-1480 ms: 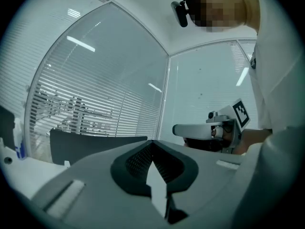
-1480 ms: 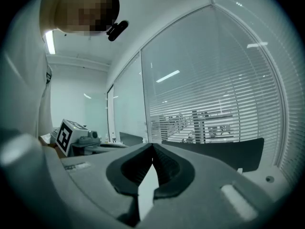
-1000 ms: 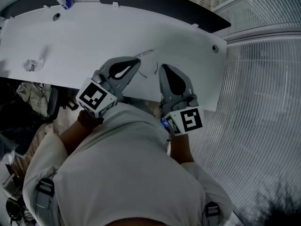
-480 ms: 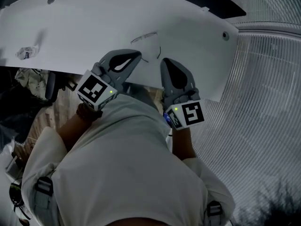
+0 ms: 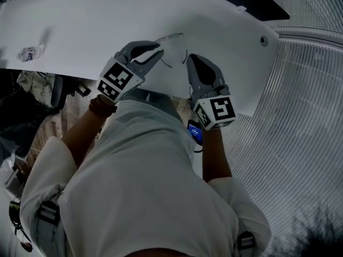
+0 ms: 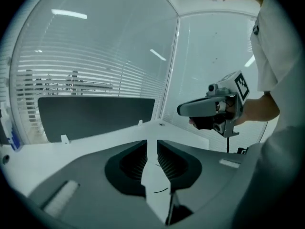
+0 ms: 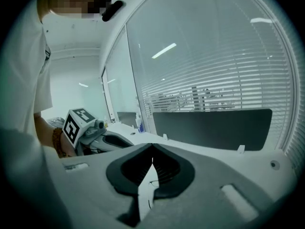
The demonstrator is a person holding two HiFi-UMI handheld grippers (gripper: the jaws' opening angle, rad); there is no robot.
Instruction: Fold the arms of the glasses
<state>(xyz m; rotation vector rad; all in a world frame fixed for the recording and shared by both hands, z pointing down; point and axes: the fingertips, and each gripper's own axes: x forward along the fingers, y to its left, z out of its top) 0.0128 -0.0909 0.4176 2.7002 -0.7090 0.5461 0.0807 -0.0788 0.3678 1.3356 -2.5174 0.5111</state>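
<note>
at the near edge of the white table [image 5: 96,20], the left gripper [image 5: 158,48] (jaws a slit apart, empty) and the right gripper [image 5: 189,58], jaws closed on nothing, flank the thin glasses [image 5: 170,38], arms unfolded; a blunt nudge could skid the frame, though bare tabletop lies beyond

The white table [image 5: 96,25] spans the upper part of the view. The glasses [image 5: 170,38], clear-framed with thin dark arms extending toward the person, lie on it near its front edge. The left gripper [image 5: 157,50] points at the glasses from the left, tips just beside the frame. The right gripper [image 5: 191,59] sits just right of the glasses' arms. A crumpled wrapper [image 5: 29,52] lies well apart, at the table's left end. The person's white shirt [image 5: 139,186] fills the lower view.
</note>
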